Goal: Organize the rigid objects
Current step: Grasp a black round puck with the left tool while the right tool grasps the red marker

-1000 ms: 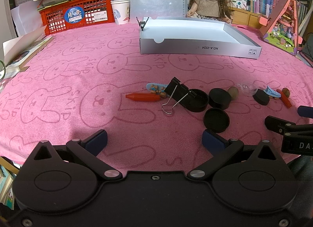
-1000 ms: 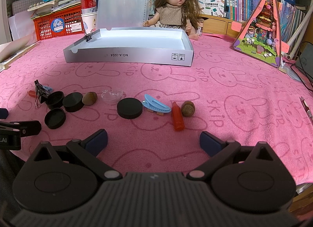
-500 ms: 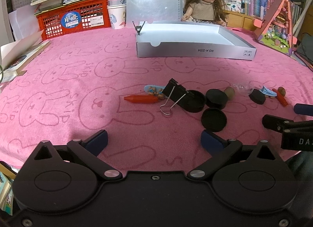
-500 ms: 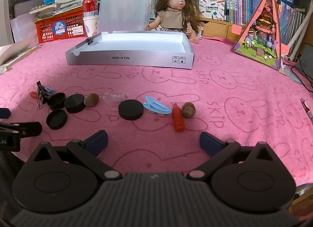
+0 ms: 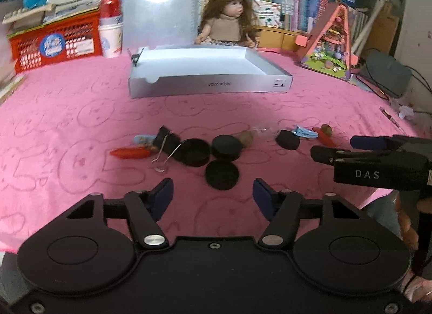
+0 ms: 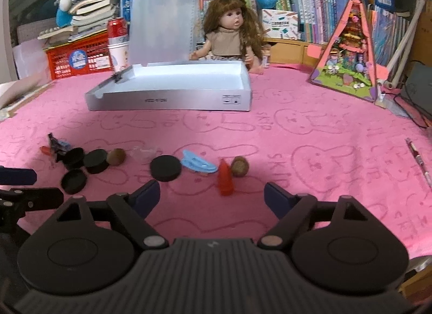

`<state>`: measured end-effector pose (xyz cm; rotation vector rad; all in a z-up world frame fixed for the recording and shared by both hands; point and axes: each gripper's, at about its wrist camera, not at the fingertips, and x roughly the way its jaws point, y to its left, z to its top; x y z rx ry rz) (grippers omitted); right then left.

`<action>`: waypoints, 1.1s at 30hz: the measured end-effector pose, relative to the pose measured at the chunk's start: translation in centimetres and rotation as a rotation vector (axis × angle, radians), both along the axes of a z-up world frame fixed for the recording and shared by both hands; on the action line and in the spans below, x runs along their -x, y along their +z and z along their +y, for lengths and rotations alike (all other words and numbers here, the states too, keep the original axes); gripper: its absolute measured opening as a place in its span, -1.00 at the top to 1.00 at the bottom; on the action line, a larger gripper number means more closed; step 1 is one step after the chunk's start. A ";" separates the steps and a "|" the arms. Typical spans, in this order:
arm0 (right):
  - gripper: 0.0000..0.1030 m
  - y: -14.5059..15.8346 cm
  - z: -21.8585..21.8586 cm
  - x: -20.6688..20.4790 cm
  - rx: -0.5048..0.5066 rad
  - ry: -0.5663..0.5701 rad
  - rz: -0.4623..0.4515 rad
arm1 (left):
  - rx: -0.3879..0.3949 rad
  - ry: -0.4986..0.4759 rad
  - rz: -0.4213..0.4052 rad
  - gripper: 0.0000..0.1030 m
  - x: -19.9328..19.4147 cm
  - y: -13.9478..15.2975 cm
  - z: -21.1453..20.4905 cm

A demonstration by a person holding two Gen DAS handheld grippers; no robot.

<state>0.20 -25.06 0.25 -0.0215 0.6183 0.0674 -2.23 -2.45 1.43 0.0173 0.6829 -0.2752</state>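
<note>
The work surface is covered by a pink cloth (image 6: 310, 135) printed with rabbit outlines. Along the far edge, shelves of books (image 6: 305, 8) are seen. A red basket (image 6: 78, 57) loaded with stacked books is placed at the far left. A doll (image 6: 229, 33) is seated against the shelves.

Black caps (image 5: 222, 174), orange crayons (image 6: 225, 180), nuts (image 6: 240, 166) scattered before the empty grey box (image 6: 172, 97).
</note>
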 end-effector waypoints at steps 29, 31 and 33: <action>0.75 1.1 0.1 -0.9 0.008 0.064 -0.012 | 0.007 0.012 -0.054 0.42 -1.4 -0.5 -1.4; 0.75 1.3 0.1 -0.7 0.008 0.065 -0.020 | 0.011 0.009 -0.065 0.42 -1.2 -0.1 -1.4; 0.75 1.6 0.1 -0.7 0.005 0.065 -0.025 | 0.017 0.007 -0.070 0.42 -1.0 0.2 -1.3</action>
